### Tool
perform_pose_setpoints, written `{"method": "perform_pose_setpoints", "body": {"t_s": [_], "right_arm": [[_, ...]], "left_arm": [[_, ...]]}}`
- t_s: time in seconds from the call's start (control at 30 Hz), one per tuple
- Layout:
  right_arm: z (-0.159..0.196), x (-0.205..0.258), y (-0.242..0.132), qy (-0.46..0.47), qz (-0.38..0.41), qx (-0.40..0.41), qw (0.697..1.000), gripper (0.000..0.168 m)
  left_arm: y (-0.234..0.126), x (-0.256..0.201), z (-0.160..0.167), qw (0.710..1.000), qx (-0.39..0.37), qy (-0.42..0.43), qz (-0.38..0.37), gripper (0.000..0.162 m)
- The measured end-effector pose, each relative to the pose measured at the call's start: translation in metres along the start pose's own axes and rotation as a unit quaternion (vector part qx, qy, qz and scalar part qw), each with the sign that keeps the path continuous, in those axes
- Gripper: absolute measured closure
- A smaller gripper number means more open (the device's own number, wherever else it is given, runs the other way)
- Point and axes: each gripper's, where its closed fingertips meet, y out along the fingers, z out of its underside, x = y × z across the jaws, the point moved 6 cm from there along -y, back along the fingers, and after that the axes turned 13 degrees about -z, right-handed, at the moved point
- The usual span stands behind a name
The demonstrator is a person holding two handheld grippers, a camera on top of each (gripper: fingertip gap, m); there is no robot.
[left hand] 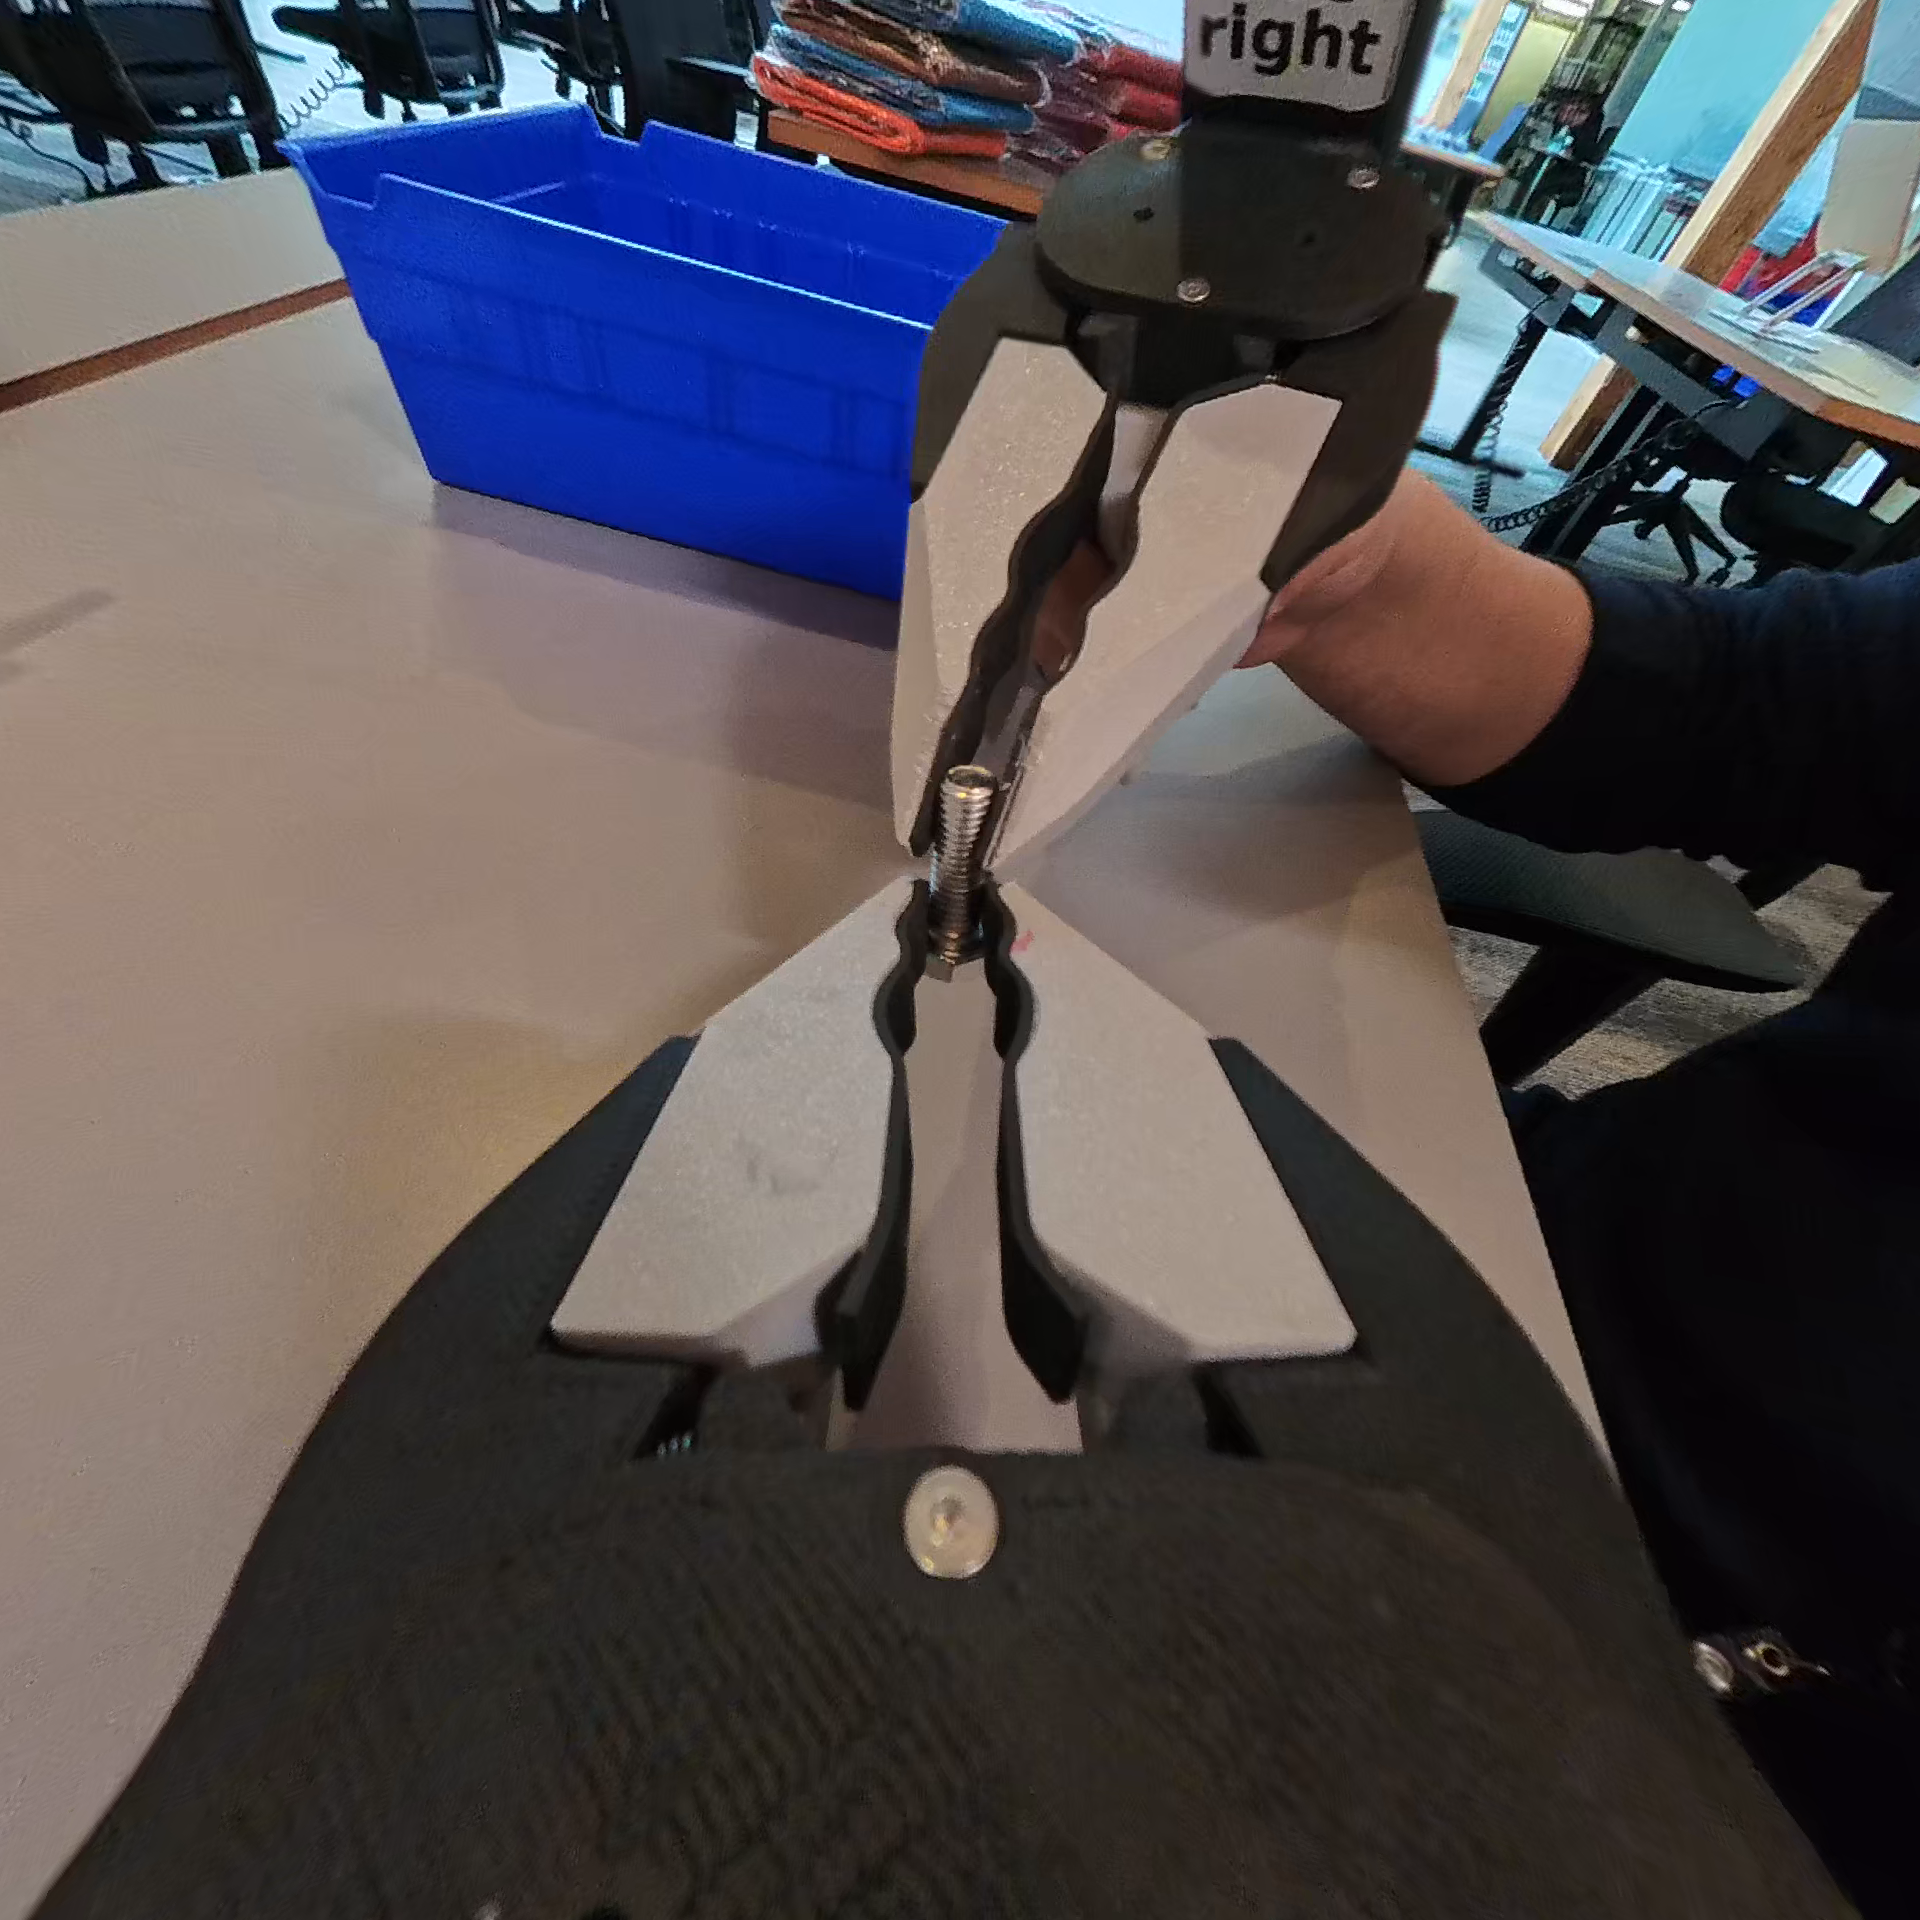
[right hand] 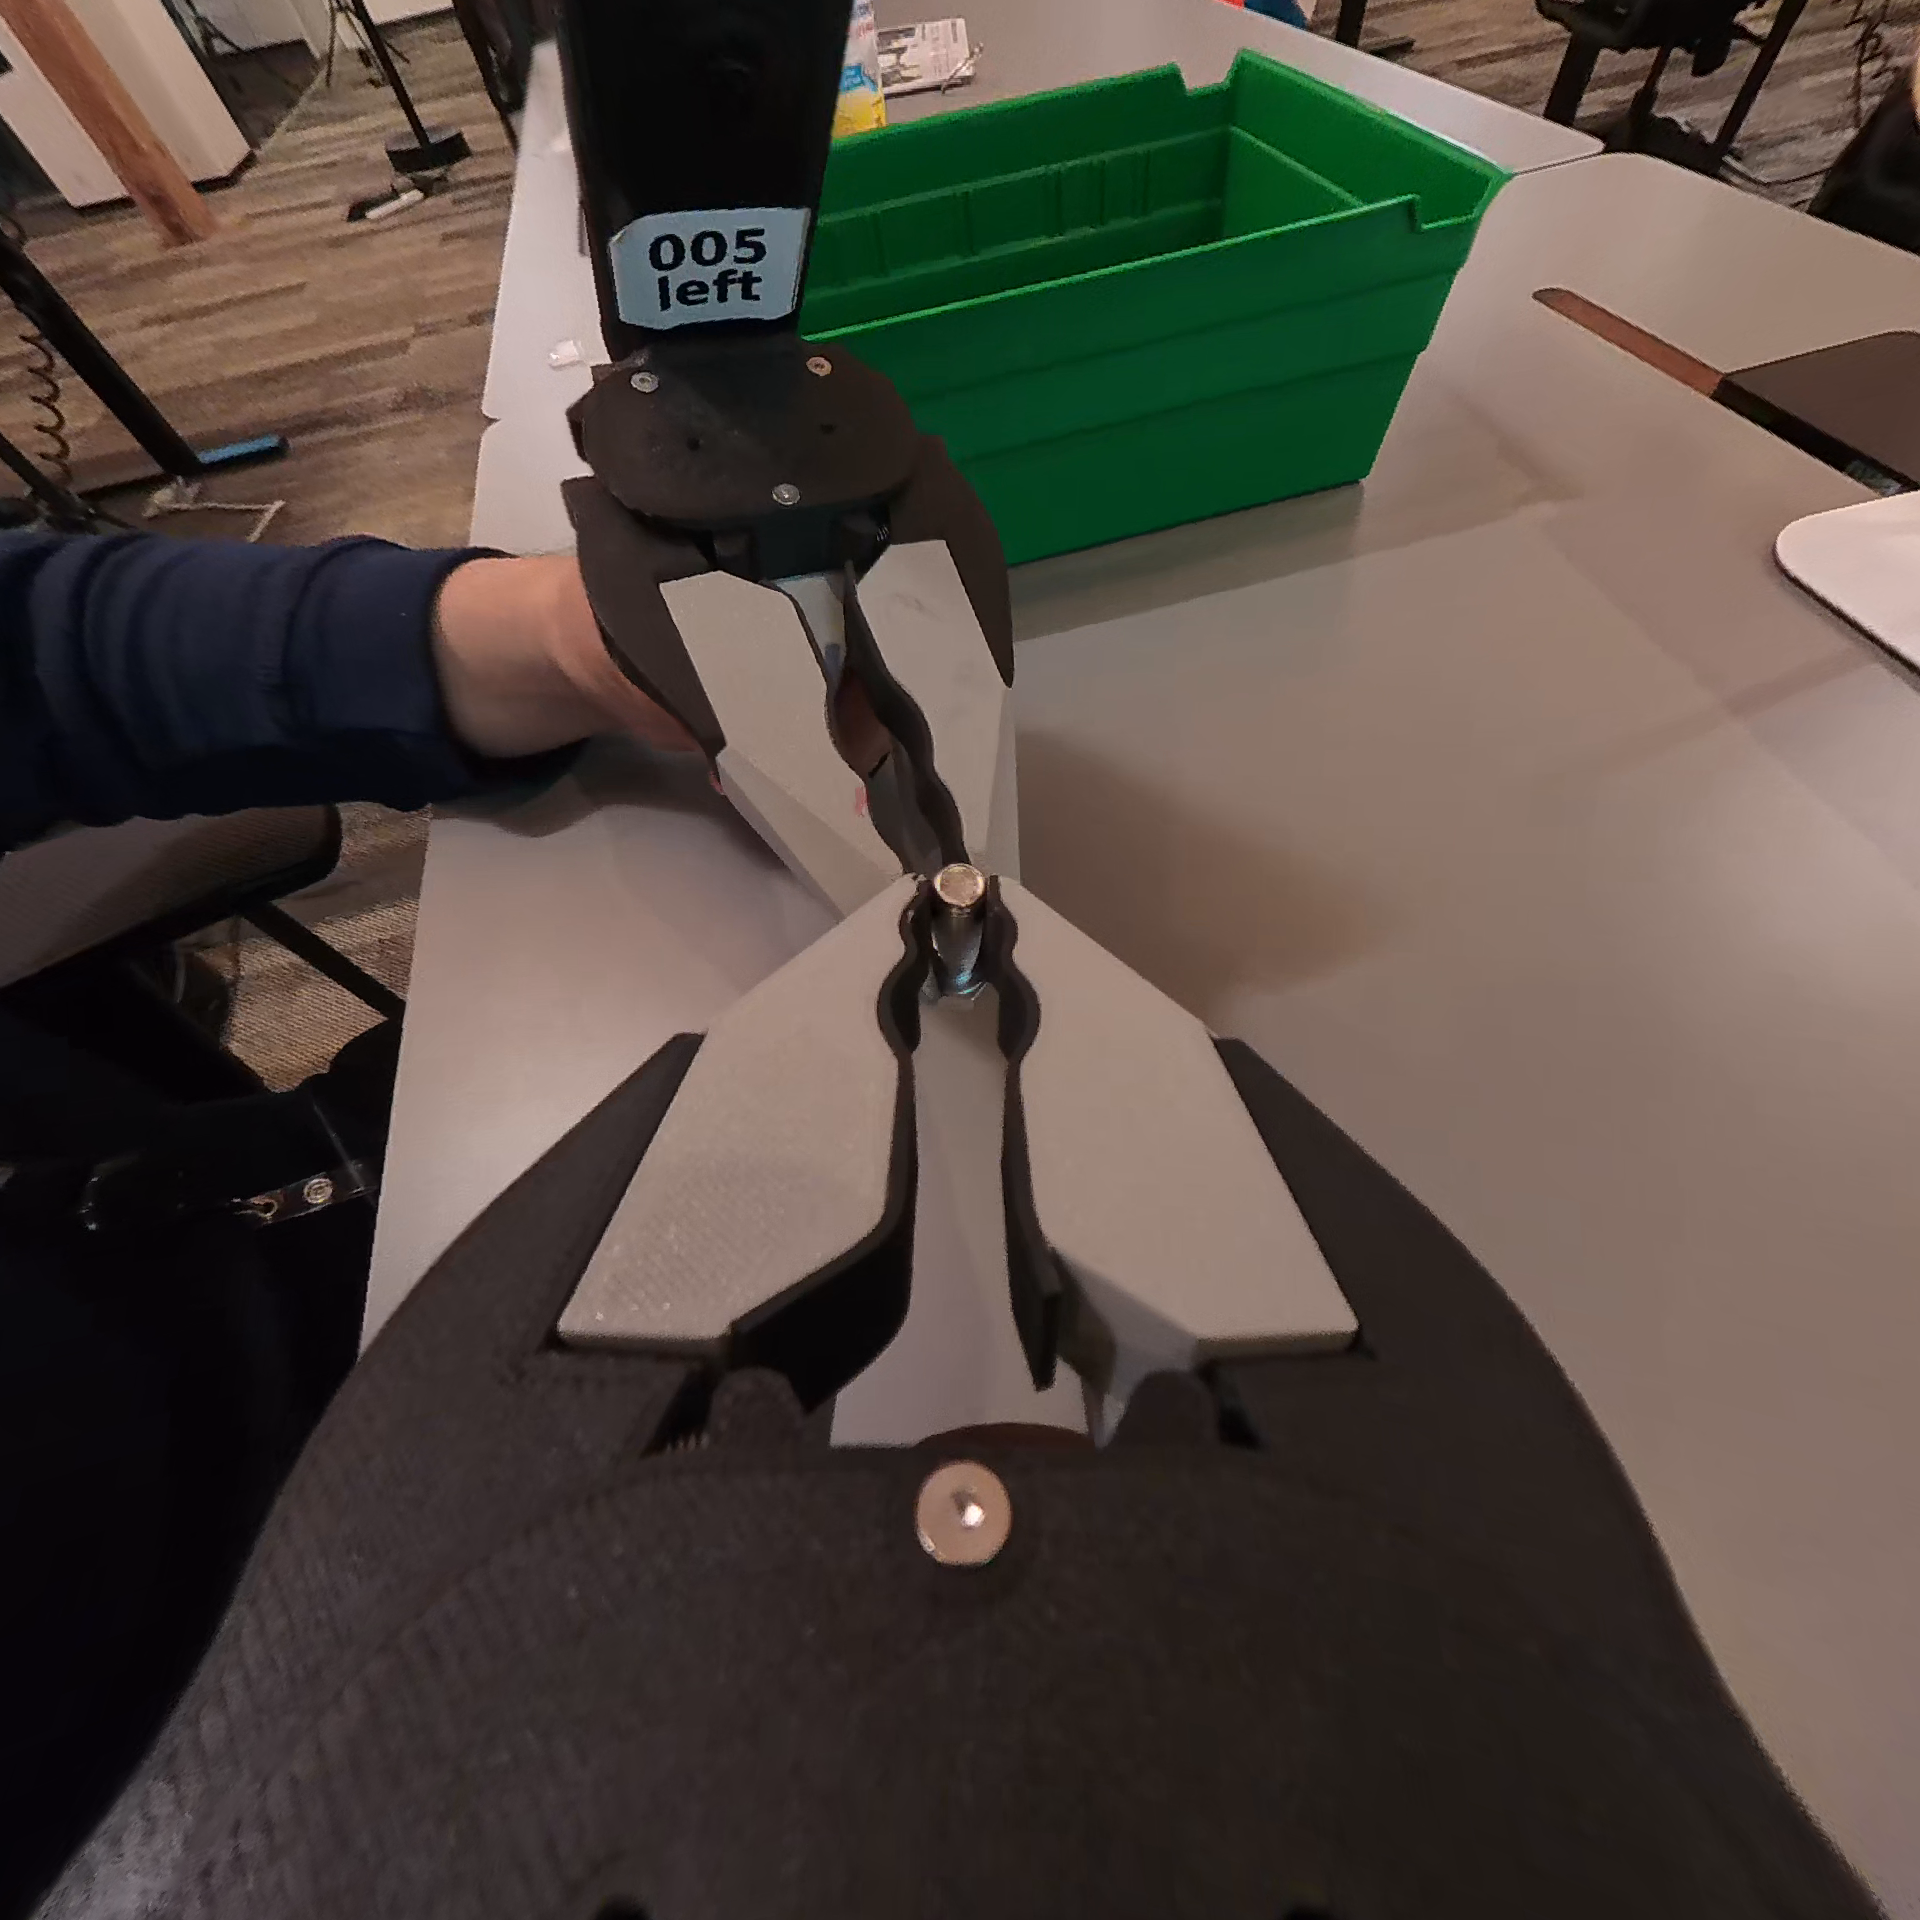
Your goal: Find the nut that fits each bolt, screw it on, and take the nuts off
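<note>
Left hand-held gripper (left hand: 951, 940) around bolt (left hand: 958, 852), near blue bin (left hand: 665, 343).

The bolt (left hand: 958, 831) is bright metal with a fine thread, shiny, and its flat end (right hand: 958, 886) looks smooth. The blue bin (left hand: 644, 343) and the green bin (right hand: 1143, 291) are glossy hard plastic, and the table (left hand: 312, 831) has a smooth matt grey surface. The left gripper (left hand: 951, 904) has matt grey fingers (left hand: 790, 1143) with a fine grainy texture and a rough black printed body.

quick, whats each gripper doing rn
left gripper: closed on the bolt's lower end.
right gripper: closed on the same bolt's other end.
</note>
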Motion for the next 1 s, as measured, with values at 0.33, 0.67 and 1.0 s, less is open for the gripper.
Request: {"method": "perform_pose_setpoints", "body": {"t_s": [0.33, 0.67, 1.0], "right_arm": [[-0.003, 0.001, 0.002, -0.004, 0.017, -0.001, 1.0, 0.161], [0.033, -0.008, -0.037, 0.06, 0.053, 0.011, 0.997, 0.146], [0.069, -0.018, -0.014, 0.004, 0.092, 0.16, 0.983, 0.147]], "left_arm": [[0.001, 0.0, 0.002, 1.0, 0.008, -0.004, 0.006, 0.155], [-0.003, 0.002, -0.001, 1.0, -0.005, -0.006, 0.005, 0.155], [-0.004, -0.003, -0.002, 1.0, -0.012, 0.0, 0.021, 0.155]]}}
